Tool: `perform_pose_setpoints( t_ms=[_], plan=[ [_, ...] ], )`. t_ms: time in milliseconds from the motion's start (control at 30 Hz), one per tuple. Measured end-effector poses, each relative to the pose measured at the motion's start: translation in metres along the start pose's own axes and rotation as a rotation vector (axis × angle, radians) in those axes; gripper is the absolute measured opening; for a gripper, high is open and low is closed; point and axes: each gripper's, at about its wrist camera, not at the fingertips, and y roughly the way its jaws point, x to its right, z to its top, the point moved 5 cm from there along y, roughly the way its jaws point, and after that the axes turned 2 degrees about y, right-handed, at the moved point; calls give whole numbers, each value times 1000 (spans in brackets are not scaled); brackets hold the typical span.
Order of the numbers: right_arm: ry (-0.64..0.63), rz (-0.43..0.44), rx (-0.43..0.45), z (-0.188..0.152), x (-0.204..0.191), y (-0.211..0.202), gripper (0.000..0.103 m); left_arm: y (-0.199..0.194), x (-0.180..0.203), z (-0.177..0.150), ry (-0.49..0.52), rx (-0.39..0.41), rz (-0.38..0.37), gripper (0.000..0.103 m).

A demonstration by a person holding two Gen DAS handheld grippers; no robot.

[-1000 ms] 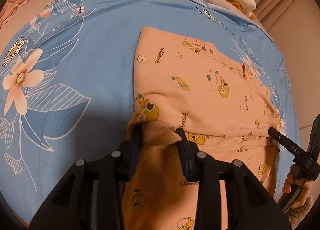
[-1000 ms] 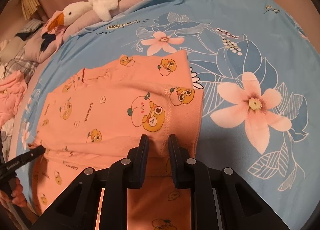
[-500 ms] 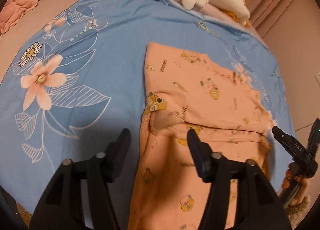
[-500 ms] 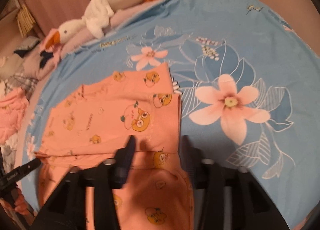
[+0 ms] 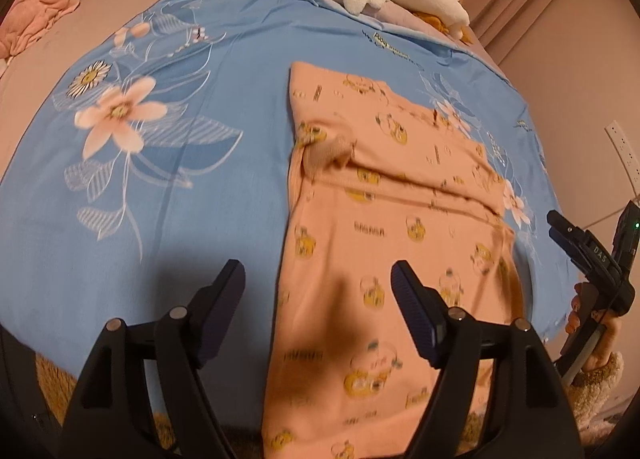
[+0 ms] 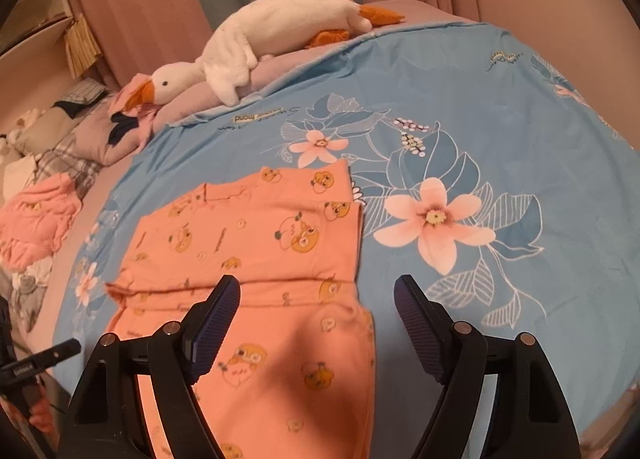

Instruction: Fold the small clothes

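Observation:
A small orange garment [image 5: 384, 227] printed with yellow cartoon faces lies on the blue floral sheet [image 5: 168, 187], its far part folded back toward me over the rest. My left gripper [image 5: 318, 299] hovers above the garment's near left edge, its jaws opening, with nothing pressed between the pads. In the right wrist view the same garment [image 6: 256, 243] shows its fold line across the middle. My right gripper [image 6: 318, 311] hangs over its near right side, jaws opening and free of the cloth. The right gripper's tip [image 5: 576, 243] shows at the left view's right edge.
A white plush goose [image 6: 256, 39] lies along the far side of the bed. Crumpled pink clothes [image 6: 36, 215] and plaid fabric [image 6: 68, 163] sit at the far left. The blue sheet [image 6: 500, 147] spreads wide to the right. A wall socket strip [image 5: 622, 147] is at right.
Both grippers let go of the folded edge of the orange garment, opened wide and pulled back and up. The fold stays lying on the garment.

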Motion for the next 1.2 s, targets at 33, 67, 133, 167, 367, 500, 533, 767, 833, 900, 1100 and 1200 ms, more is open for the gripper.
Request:
perform_pose_setpoints(
  t_ms=[33, 67, 133, 167, 367, 500, 533, 767, 833, 900, 1100, 1200],
  plan=[
    [-6, 3, 2, -3, -1, -4, 79, -1, -1, -4, -2, -4, 0, 76],
    [-12, 5, 4, -6, -1, -7, 79, -2, -2, -9, -3, -10, -1, 76],
    [-24, 3, 5, -12, -2, -13, 80, -2, -4, -19, -7, -28, -12, 76],
    [-28, 4, 4, -15, -1, -15, 80, -1, -4, -22, -11, -34, -14, 76],
    [-49, 32, -24, -37, 0, -25, 80, 1, -5, -46, -39, -78, -40, 74],
    [-42, 54, -59, -54, 6, -33, 79, 4, -6, -58, -37, -107, -36, 73],
    [-37, 68, -70, -57, 7, -34, 79, 4, -8, -60, -43, -111, -35, 72],
    [-25, 90, -176, -96, 15, -38, 75, 10, -9, -82, -57, -178, -67, 64],
    [-10, 99, -212, -109, 19, -40, 72, 9, -8, -85, -44, -172, -63, 64],
    [2, 100, -242, -121, 22, -40, 70, 8, -8, -87, -47, -168, -62, 63],
    [-10, 87, -322, -148, 26, -38, 62, 5, -7, -101, -60, -185, -58, 60],
    [-5, 106, -341, -156, 25, -41, 61, 7, -6, -111, -80, -222, -82, 60]
  ],
)
